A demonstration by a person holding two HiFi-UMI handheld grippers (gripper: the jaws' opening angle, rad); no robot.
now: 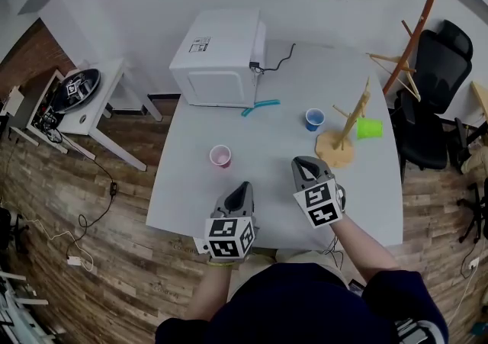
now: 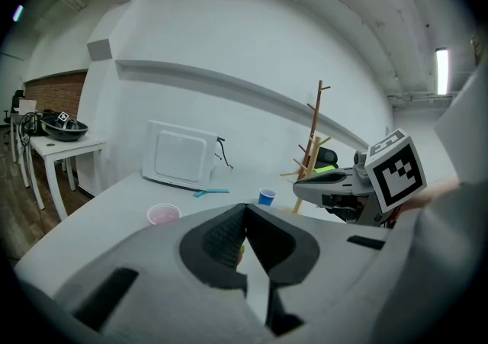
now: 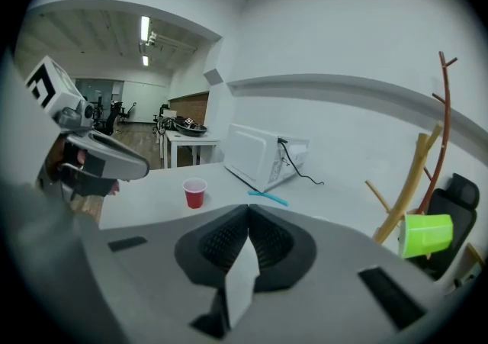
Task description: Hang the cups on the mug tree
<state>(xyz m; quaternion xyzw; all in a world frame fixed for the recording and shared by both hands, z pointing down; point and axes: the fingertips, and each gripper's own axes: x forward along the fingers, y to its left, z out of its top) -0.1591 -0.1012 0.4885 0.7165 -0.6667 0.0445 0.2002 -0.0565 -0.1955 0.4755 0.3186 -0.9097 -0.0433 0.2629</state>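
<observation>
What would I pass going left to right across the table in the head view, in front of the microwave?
pink cup → teal stick → blue cup → mug tree → green cup hanging on the tree's right side

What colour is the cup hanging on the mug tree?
Green cup, clearest in right gripper view.

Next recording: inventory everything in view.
grey rectangular table: one, grey, centre.
white box-shaped microwave: one, white, table's far end.
thin turquoise tool: one, turquoise, by microwave.
blue plastic cup: one, blue, beside tree.
red plastic cup: one, red, upright left of centre.
wooden mug tree: one, tan, table's right side.
green plastic cup: one, green, hung on the tree.
black office chair: one, black, right of table.
white side table: one, white, far left.
left gripper, right gripper: two, grey, shut and empty, near edge.
</observation>
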